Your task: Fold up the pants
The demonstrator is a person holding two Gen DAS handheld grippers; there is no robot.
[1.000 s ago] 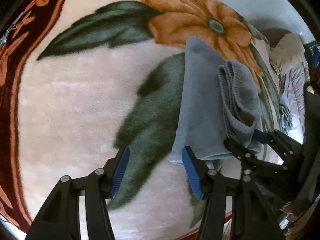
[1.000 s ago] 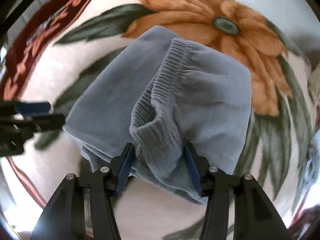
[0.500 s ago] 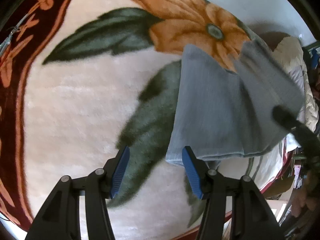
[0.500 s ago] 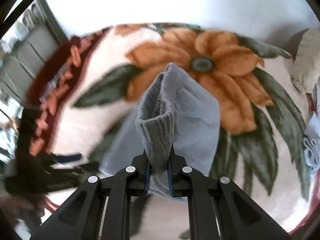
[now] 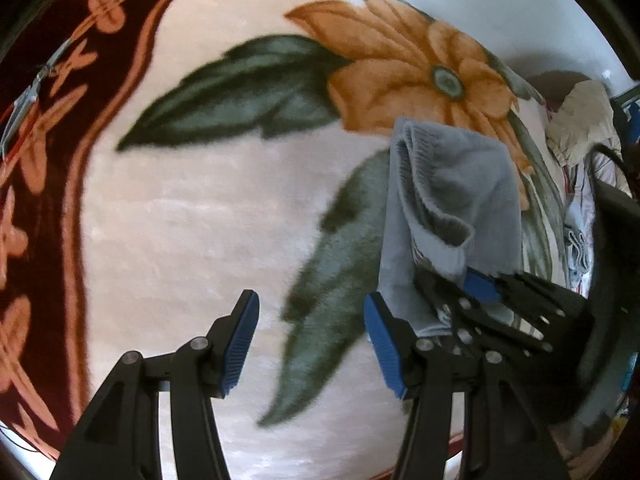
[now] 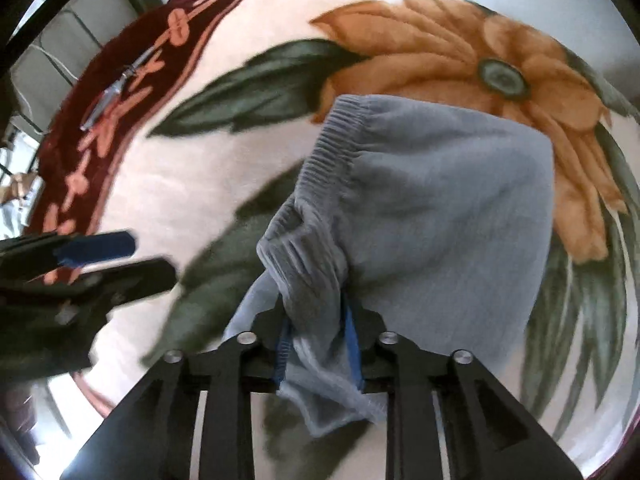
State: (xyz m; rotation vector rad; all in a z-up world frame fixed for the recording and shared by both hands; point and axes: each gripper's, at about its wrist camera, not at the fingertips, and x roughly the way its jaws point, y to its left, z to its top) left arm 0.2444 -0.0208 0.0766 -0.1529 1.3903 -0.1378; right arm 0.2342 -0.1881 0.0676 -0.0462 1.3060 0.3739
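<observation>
One pair of grey pants [image 6: 440, 216] is present, bunched and folded over on itself. The right gripper [image 6: 318, 346] has its jaws pressed onto a thick gather of the fabric: the ribbed waistband [image 6: 324, 168] runs up and away from the jaws, and a hemmed edge hangs loose just below them. The rest of the garment spreads ahead and to the right of these jaws, over the blanket [image 6: 208, 184].

The left gripper [image 5: 310, 340] has its jaws spread wide with nothing between them. Its blue pads [image 5: 240, 340] sit above bare blanket. The pants [image 5: 452, 208] lie ahead and to the right of its right finger, with the near fabric edge just beside that finger; contact cannot be confirmed. The right gripper [image 5: 476, 288] appears immediately right of that, holding the cloth.

Open room: ahead and to the left of the left jaws the blanket [image 5: 180, 220] is unoccupied as far as its dark red patterned border [image 5: 48, 160]. To the far right of both jaws a heap of other cloth [image 5: 580, 128] lies at the blanket's edge. A thin metallic item [image 6: 116, 88], too blurred to identify, lies on the border far left of the right jaws.

No brand, label or legible writing is seen.

Count: one pair of pants, two grippers, one blanket, one orange flower motif [image 6: 496, 72].
</observation>
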